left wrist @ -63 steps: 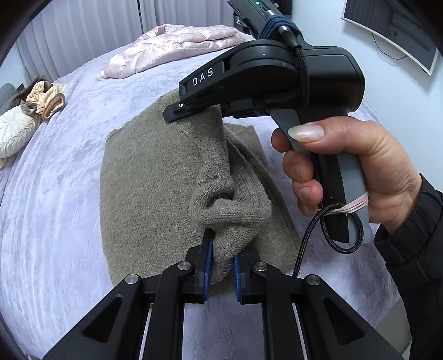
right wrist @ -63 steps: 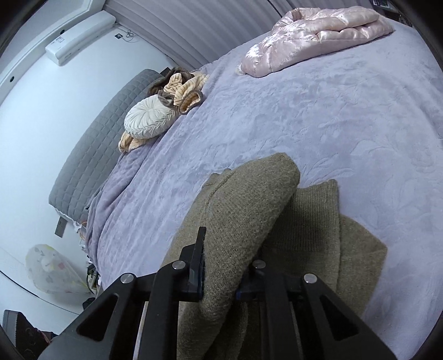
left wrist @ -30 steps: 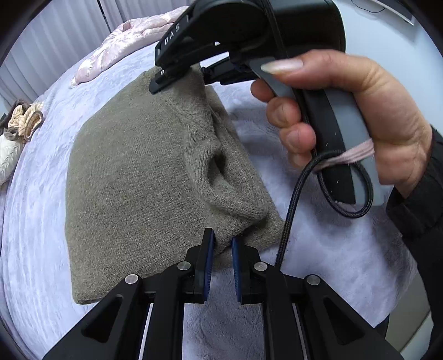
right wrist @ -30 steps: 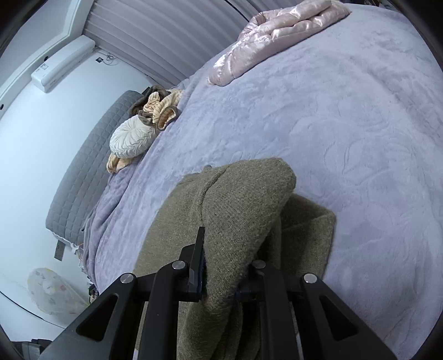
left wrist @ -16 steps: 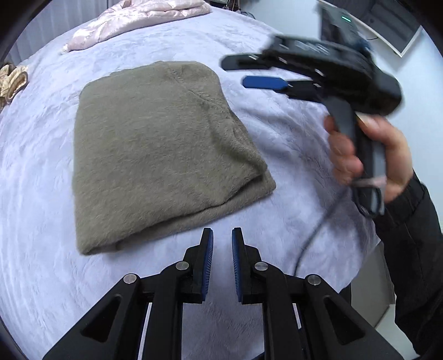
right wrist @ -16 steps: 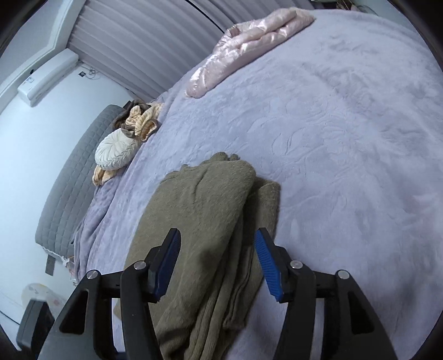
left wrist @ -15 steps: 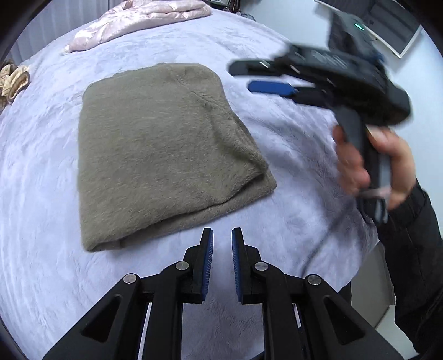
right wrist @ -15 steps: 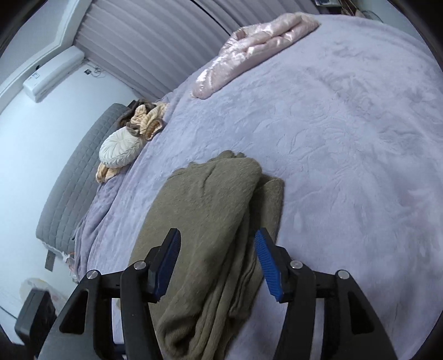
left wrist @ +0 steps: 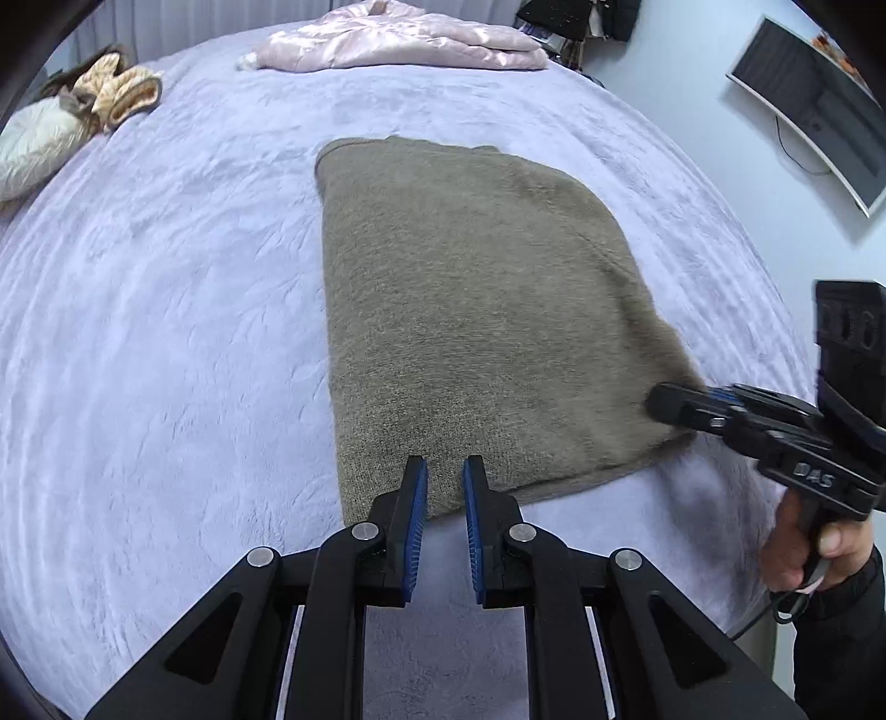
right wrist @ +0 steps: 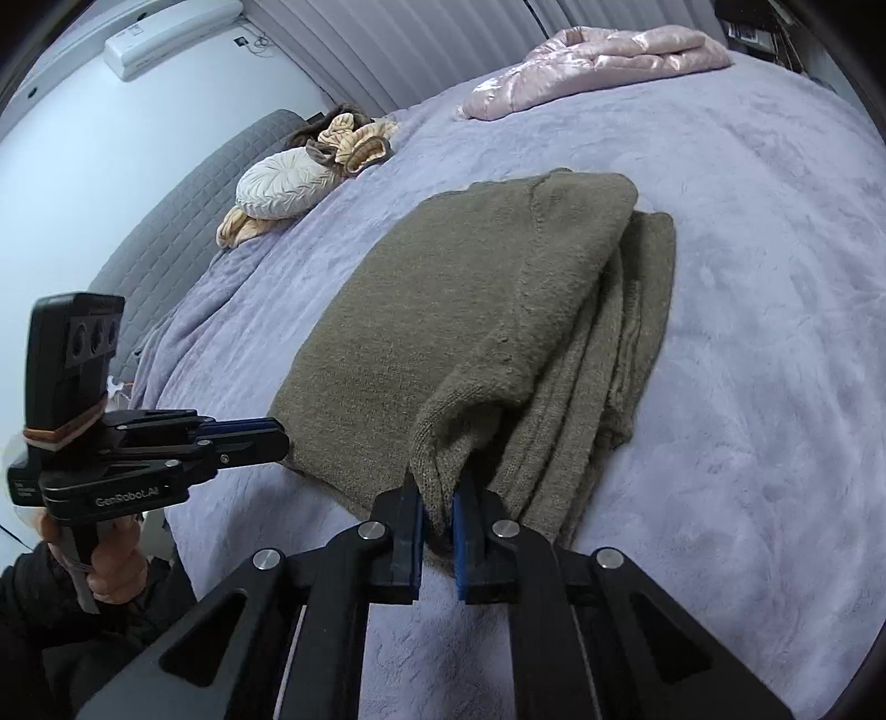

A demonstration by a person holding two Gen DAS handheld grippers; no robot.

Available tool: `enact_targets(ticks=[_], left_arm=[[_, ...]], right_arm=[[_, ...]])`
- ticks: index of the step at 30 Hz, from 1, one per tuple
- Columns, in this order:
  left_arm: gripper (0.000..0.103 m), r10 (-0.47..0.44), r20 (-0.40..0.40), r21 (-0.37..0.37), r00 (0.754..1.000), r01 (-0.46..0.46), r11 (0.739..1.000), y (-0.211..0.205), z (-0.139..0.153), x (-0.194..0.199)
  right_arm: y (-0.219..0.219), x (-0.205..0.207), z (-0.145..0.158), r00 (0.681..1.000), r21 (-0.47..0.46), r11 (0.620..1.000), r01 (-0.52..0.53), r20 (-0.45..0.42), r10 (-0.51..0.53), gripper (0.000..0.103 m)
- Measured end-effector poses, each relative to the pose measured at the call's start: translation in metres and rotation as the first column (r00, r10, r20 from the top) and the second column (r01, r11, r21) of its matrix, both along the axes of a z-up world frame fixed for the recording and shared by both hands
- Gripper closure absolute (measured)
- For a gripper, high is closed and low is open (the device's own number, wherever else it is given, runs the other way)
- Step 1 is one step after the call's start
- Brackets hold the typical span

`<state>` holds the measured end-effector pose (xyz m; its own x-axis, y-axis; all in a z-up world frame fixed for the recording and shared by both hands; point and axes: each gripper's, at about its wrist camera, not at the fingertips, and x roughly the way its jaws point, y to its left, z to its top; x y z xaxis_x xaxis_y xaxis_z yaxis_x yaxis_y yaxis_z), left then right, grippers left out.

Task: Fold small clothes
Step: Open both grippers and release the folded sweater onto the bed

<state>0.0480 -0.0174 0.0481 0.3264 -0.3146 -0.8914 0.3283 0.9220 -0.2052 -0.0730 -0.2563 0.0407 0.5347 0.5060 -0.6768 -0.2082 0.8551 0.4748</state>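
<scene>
A folded olive-brown knit sweater (left wrist: 476,310) lies flat on the lavender bedspread; it also shows in the right wrist view (right wrist: 476,310). My left gripper (left wrist: 444,471) sits at the sweater's near edge, jaws nearly together with a narrow gap over the fabric; I cannot tell if it pinches the cloth. In the right wrist view it (right wrist: 277,435) meets the sweater's near left corner. My right gripper (right wrist: 437,498) is shut on the sweater's near corner, where the top layer bunches up. In the left wrist view it (left wrist: 659,401) touches the sweater's right corner.
A pink satin quilt (left wrist: 398,39) lies at the bed's far end. A white round cushion (right wrist: 282,185) and a tan plush item (right wrist: 354,141) sit by the grey headboard (right wrist: 166,249). A monitor (left wrist: 814,105) hangs on the right wall.
Both grippers had let go of the sweater, which lay flat. Since then both have come to its near edge, and the right one has shut on the near corner.
</scene>
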Motion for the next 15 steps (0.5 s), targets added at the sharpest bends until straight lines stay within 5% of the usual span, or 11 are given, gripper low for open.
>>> enact_targets(ticks=[5, 10, 15], left_arm=[[0.088, 0.005, -0.029, -0.022, 1.0, -0.006, 1.0, -0.013, -0.012, -0.008], [0.088, -0.054, 0.04, 0.135, 0.998, 0.048, 0.99, -0.039, -0.013, -0.022], [0.088, -0.05, 0.082, 0.069, 0.995, 0.044, 0.997, -0.032, 0.019, -0.029]], right_arm=[[-0.024, -0.013, -0.013, 0.993, 0.031, 0.995, 0.092, -0.07, -0.09, 0.096], [-0.017, -0.011, -0.024, 0.991, 0.023, 0.993, 0.114, -0.073, -0.112, 0.096], [-0.019, -0.021, 0.005, 0.992, 0.024, 0.992, 0.122, -0.028, -0.121, 0.09]])
